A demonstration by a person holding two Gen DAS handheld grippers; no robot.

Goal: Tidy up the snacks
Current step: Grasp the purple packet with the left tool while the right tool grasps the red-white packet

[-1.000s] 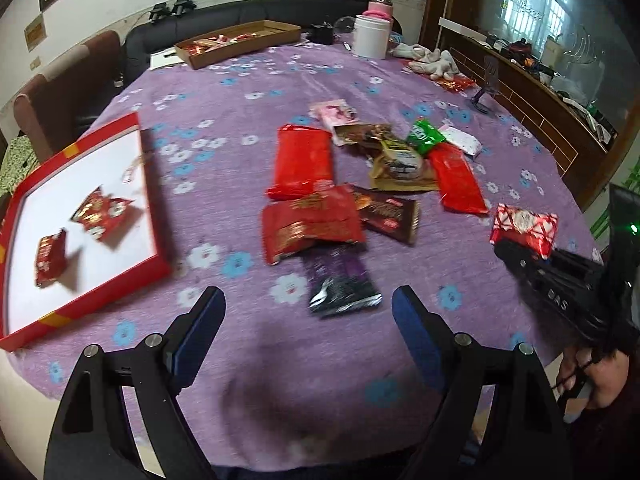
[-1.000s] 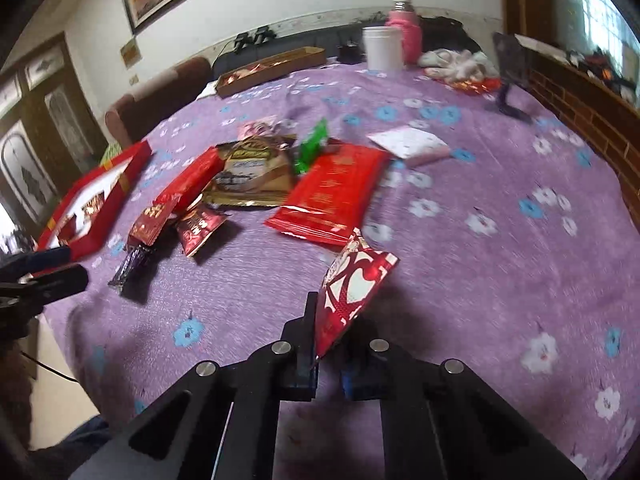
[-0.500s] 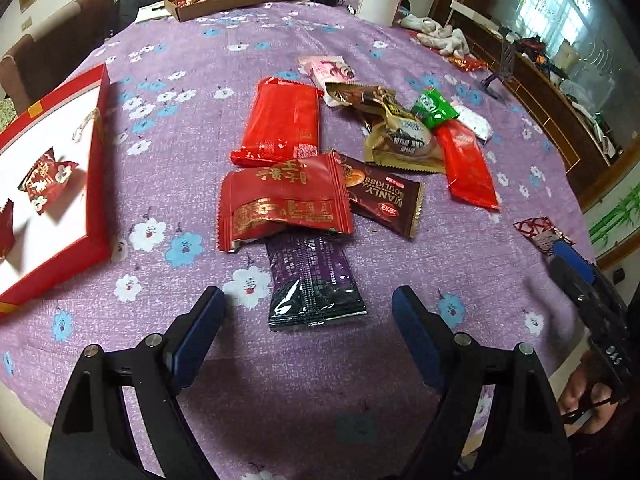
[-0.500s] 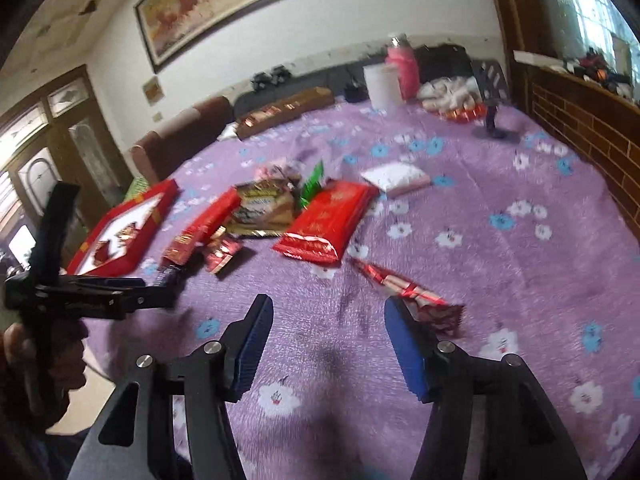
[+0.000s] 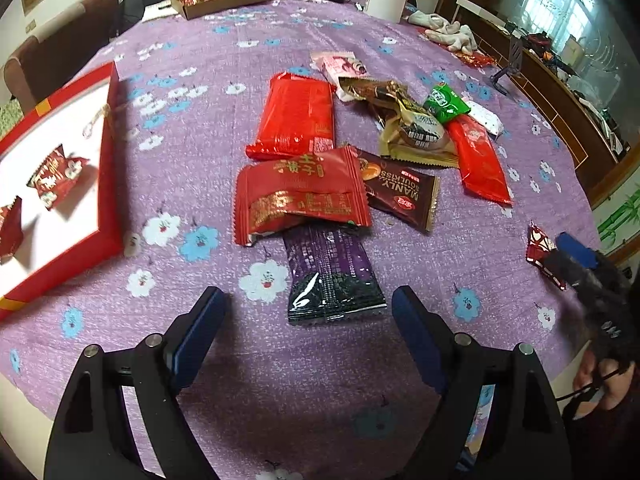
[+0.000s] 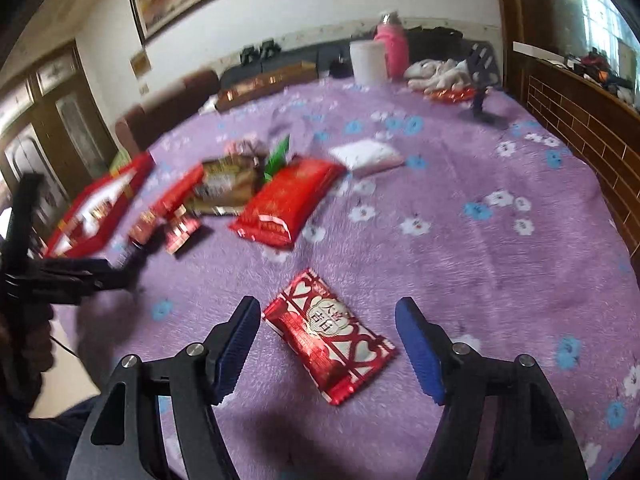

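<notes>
Between the wide-open jaws of the right gripper [image 6: 327, 346] a heart-print packet [image 6: 329, 336] lies flat on the cloth [image 6: 480, 264], ready for pinching, while the left gripper [image 5: 308, 326], equally open, frames a purple packet [image 5: 330, 276].

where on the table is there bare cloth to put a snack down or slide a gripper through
Free: the strip between the red box and the red packets, and the cloth right of the heart-print packet toward the wooden ledge. Crowded: the snack pile at the table's middle, packets overlapping.
</notes>
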